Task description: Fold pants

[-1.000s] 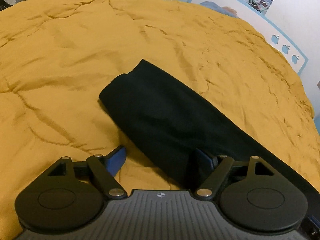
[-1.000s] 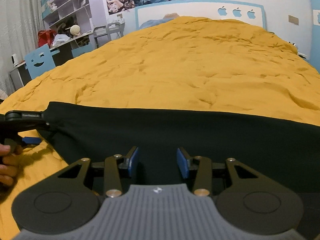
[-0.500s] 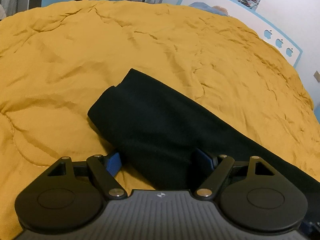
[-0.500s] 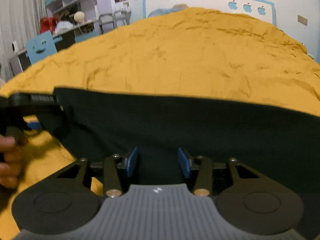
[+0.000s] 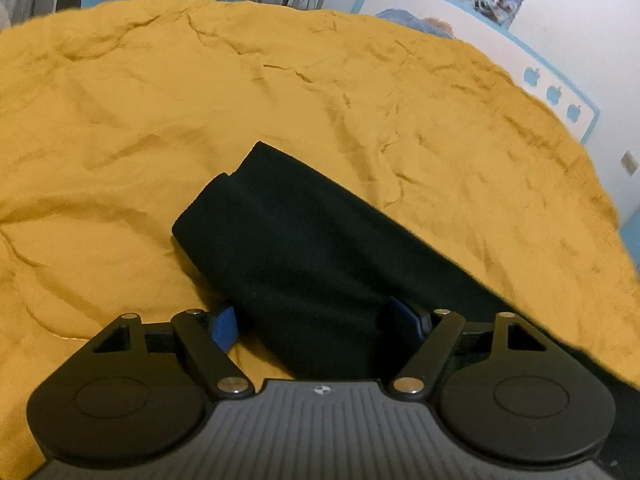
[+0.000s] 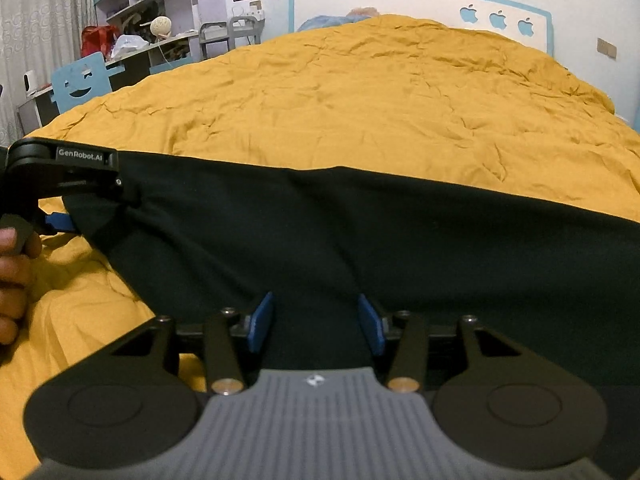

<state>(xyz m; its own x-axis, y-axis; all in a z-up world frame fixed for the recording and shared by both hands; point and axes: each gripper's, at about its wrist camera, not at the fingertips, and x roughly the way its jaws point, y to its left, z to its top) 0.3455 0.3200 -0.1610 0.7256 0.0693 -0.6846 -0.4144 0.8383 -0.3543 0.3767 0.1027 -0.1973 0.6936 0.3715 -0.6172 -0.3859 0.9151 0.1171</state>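
Observation:
The black pants (image 5: 320, 256) lie folded lengthwise as a long dark strip on the yellow bedspread (image 5: 200, 120). My left gripper (image 5: 316, 320) is open, its blue pads on either side of the strip's near edge close to its end. In the right wrist view the pants (image 6: 360, 232) stretch across the frame. My right gripper (image 6: 316, 322) is open with the near edge of the fabric between its blue pads. The left gripper (image 6: 60, 184) shows at the pants' left end, with the person's hand (image 6: 16, 276) behind it.
The yellow bedspread (image 6: 380, 96) covers the whole bed. A white and blue headboard (image 6: 420, 4) stands at the far end. A desk, shelves and a blue chair (image 6: 80, 84) stand beyond the bed's left side.
Both grippers stay open around the near edge. The fabric's far edge sits lower in the right wrist view and the pants' end has shifted in the left wrist view.

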